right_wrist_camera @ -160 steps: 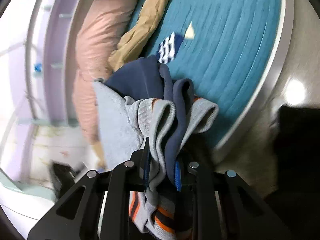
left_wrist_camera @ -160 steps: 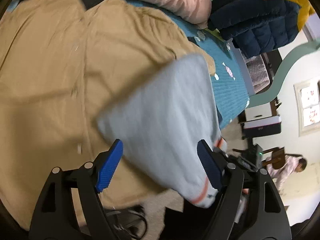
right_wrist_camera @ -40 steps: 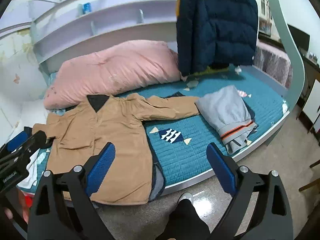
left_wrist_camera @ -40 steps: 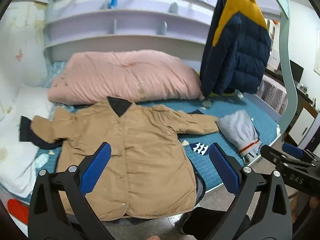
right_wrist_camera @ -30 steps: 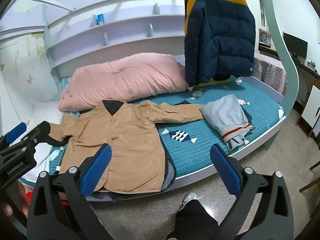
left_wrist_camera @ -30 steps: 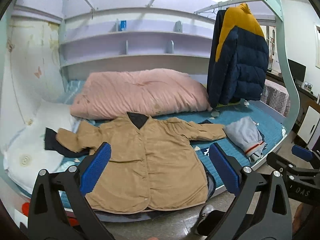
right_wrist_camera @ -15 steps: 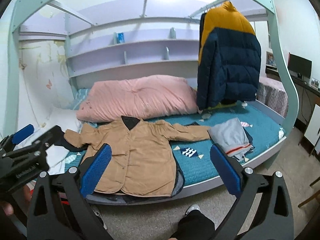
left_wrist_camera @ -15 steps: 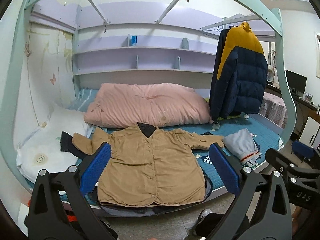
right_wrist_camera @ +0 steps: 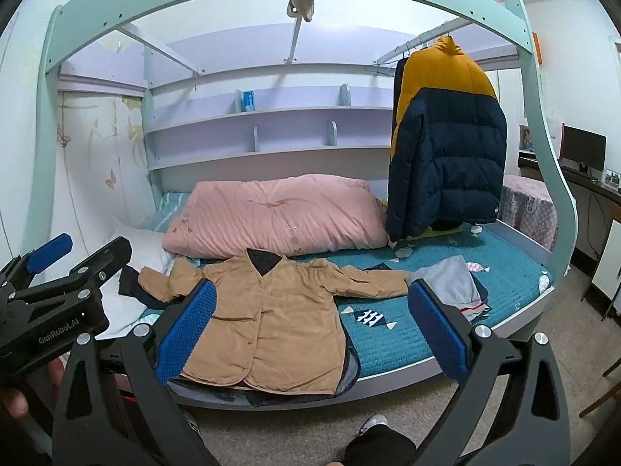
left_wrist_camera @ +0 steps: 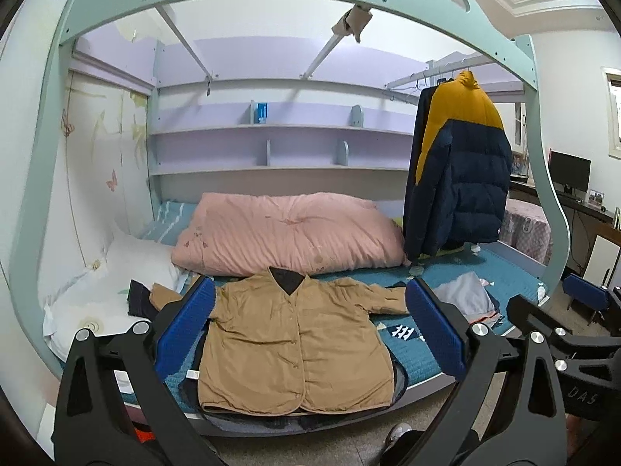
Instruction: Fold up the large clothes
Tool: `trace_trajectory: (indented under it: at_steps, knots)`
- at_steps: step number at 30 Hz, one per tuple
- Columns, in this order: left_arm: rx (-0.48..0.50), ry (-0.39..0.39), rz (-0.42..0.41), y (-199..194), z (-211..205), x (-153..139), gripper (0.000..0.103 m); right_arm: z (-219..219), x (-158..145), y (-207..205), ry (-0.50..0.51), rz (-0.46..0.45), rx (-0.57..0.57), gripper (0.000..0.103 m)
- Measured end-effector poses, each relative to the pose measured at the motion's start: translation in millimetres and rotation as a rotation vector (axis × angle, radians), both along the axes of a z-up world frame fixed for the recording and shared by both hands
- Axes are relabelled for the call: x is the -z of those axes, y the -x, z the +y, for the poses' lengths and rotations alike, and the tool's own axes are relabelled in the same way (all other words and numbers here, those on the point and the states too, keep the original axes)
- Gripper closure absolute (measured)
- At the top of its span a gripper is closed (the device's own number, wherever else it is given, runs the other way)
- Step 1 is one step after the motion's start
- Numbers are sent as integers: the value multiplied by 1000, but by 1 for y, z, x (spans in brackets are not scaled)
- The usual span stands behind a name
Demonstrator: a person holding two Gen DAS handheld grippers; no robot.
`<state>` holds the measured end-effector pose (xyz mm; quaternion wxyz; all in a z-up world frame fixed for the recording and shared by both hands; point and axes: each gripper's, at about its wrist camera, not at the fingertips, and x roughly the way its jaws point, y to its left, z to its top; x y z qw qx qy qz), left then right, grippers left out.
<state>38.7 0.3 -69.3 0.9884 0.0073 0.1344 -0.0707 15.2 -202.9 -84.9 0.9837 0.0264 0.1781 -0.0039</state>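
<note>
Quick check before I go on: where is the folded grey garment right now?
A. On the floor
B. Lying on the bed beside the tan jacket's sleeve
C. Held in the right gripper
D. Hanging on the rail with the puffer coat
B. The folded grey garment lies on the bed near the tan jacket sleeve, and the right gripper is open and empty.
</note>
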Motion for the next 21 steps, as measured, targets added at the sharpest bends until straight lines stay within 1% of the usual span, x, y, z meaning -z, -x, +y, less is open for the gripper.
trace_trajectory:
  at_steps: [4,15,21]
  knots:
    - [8,-7,-11,7,-2,-4,5,3,0,2,3,-3,-8,8]
    - [-7,-19,-38,17,-5,-8,5,5,-3,9,0,-14,-7,8]
    - [-7,-20,-37,19,-4,-8,5,7,-4,13,0,-15,-2,8]
